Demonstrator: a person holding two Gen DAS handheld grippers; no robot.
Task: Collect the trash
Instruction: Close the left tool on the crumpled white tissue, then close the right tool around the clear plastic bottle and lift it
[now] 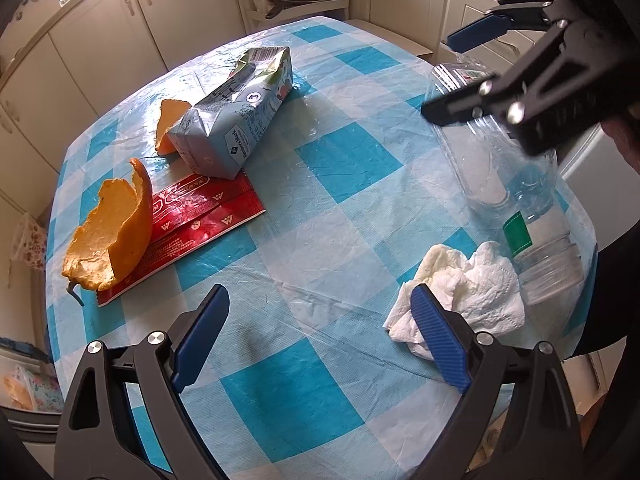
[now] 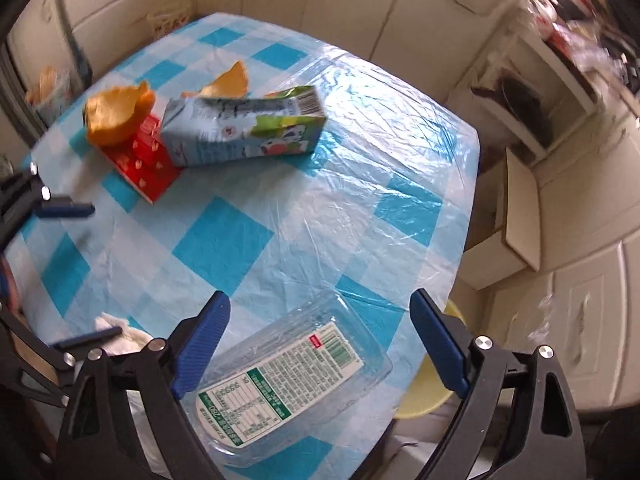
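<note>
Table: a blue-and-white checked cloth (image 1: 320, 184) under clear plastic film, with all the trash lying on it.
Left gripper (image 1: 320, 340): its jaws stand wide apart and empty, low over the near edge, with the crumpled tissue (image 1: 472, 288) just beside its right finger.
Right gripper (image 2: 320, 340): its jaws are spread and hold nothing; it hangs over the bottle (image 2: 288, 372), which lies between the two fingers, though contact cannot be told.
Bottle: clear plastic, on its side at the table's right edge, label up, and it looks empty, so probably light, springy and slick. A grip across the labelled middle seems safest; too hard a squeeze would likely buckle it or make it slip out.
Tissue: soft and nearly weightless; a pinch on the raised crumple should lift it whole.
Carton (image 1: 236, 120): dented, on its side at the far left; likely light and stiff at the edges, best taken across its narrow faces.
Peel (image 1: 108, 236): two curled orange pieces, one resting on the red wrapper (image 1: 192, 224), one behind the carton; brittle, so take a rim gently.
Wrapper: flat and slippery, hard to get under; one end lies pinned beneath the carton.
</note>
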